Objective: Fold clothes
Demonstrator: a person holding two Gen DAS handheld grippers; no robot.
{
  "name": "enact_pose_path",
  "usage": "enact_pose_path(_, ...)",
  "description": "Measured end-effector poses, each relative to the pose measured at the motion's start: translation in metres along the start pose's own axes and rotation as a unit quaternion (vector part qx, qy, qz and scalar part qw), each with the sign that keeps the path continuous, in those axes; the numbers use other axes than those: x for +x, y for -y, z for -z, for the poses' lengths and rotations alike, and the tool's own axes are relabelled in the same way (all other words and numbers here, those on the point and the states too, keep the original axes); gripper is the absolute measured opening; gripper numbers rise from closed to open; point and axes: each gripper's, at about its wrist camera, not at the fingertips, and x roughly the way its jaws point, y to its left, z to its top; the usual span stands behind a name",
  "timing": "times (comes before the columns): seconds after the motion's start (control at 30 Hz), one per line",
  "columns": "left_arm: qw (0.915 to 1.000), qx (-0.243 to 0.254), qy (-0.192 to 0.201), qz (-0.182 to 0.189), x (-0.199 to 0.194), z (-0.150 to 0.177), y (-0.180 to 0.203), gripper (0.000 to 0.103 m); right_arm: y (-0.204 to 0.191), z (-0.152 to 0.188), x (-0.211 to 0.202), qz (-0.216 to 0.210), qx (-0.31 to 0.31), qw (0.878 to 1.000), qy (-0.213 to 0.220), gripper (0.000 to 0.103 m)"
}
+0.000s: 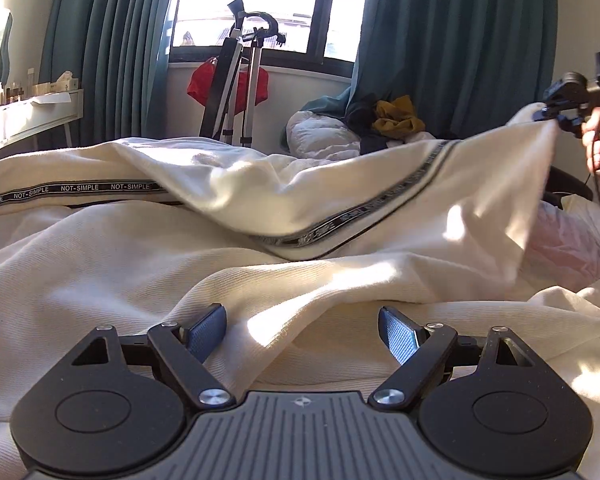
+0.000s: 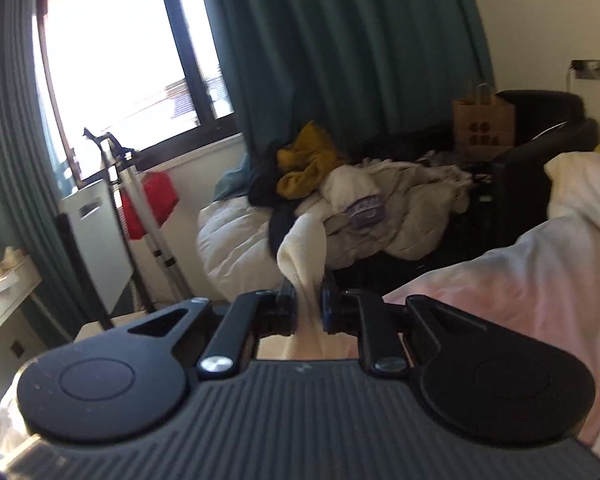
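A cream garment (image 1: 148, 248) with a black "NOT-SIMPLE" stripe lies spread over the bed. My left gripper (image 1: 302, 330) is open and empty, its blue pads resting low over the near fabric. My right gripper (image 2: 306, 300) is shut on a bunched end of the cream garment (image 2: 302, 252) and holds it up in the air. In the left wrist view the right gripper (image 1: 556, 114) shows at the far right, lifting that corner so the cloth slopes up from the bed.
A heap of clothes (image 2: 340, 188) with a mustard piece lies by the teal curtain (image 2: 340, 60). A folded stand (image 1: 236, 80) and red cloth stand under the window. A white shelf (image 1: 28, 112) is at left. A paper bag (image 2: 484, 124) sits on a dark chair. Pink bedding (image 2: 540, 272) lies at right.
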Motion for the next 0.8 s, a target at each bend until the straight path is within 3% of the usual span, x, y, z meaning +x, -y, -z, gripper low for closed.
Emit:
enact_pose_path(0.13,1.0,0.001,0.005,0.002,-0.003,-0.002,-0.002,0.085,0.051,-0.025,-0.014,0.098,-0.027,0.994,0.03,0.015)
enact_pose_path(0.2,1.0,-0.005,0.006,0.004,-0.005,-0.003,-0.006,0.085,0.066,-0.036,-0.011,0.12,-0.028,0.992,0.017,0.015)
enact_pose_path(0.4,0.9998,-0.019,0.005,0.004,-0.008,-0.005,-0.011,0.085,0.069,-0.052,-0.021,0.1,-0.057,0.991,0.062,0.015)
enact_pose_path(0.6,0.9996,-0.027,0.001,0.007,-0.011,-0.003,-0.017,0.085,0.129,0.009,-0.003,0.137,-0.017,0.99,-0.017,0.015)
enact_pose_path(0.8,0.9995,-0.03,-0.001,0.005,-0.008,-0.005,-0.017,0.085,0.184,0.081,0.0,0.175,0.064,0.977,-0.1,0.015)
